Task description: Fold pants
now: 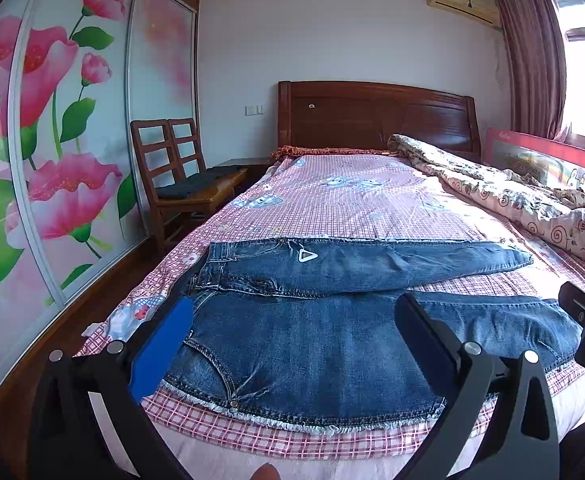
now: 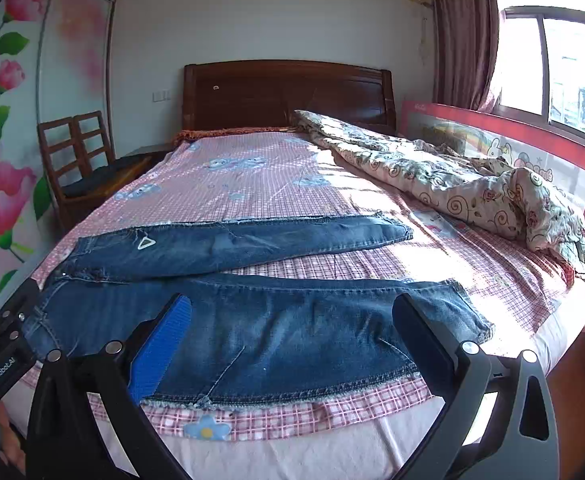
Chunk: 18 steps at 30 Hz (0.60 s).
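Tongs left (image 1: 294,320) and right (image 2: 292,320) hover level, spread wide above jeans (image 1: 332,344).

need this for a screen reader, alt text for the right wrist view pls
Dark blue denim jeans lie flat, legs spread apart, on a pink checked bedsheet. The right hand-held gripper hovers open over the near leg. A crumpled floral quilt lies to the right.

Home bedroom: bed (image 2: 252,184) with wooden headboard (image 2: 288,94), floral wardrobe doors (image 1: 64,120), curtained window (image 2: 548,60)
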Motion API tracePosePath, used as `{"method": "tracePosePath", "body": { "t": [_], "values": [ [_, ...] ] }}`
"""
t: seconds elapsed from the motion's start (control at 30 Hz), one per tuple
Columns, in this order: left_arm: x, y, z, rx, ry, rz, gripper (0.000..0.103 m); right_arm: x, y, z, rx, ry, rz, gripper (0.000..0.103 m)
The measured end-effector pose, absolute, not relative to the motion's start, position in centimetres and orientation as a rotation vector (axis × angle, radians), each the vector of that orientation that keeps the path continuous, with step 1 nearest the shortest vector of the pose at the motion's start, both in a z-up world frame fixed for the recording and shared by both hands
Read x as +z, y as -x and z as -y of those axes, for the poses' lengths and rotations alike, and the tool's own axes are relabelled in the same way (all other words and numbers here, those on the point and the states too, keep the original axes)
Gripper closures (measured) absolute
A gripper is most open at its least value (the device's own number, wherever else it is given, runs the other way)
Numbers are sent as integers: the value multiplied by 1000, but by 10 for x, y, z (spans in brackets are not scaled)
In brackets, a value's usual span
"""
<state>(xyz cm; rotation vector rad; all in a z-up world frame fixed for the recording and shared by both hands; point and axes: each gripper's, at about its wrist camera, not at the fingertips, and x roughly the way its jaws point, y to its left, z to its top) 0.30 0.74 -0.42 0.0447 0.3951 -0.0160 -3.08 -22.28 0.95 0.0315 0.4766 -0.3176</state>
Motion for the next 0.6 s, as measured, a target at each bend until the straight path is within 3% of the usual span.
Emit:
{"method": "tracePosePath", "body": {
  "t": [0.6],
  "values": [
    [-5, -8, -8, -19, -24, -441, 2, 6, 29, 224, -316, -52, -490, 3]
  ]
}}
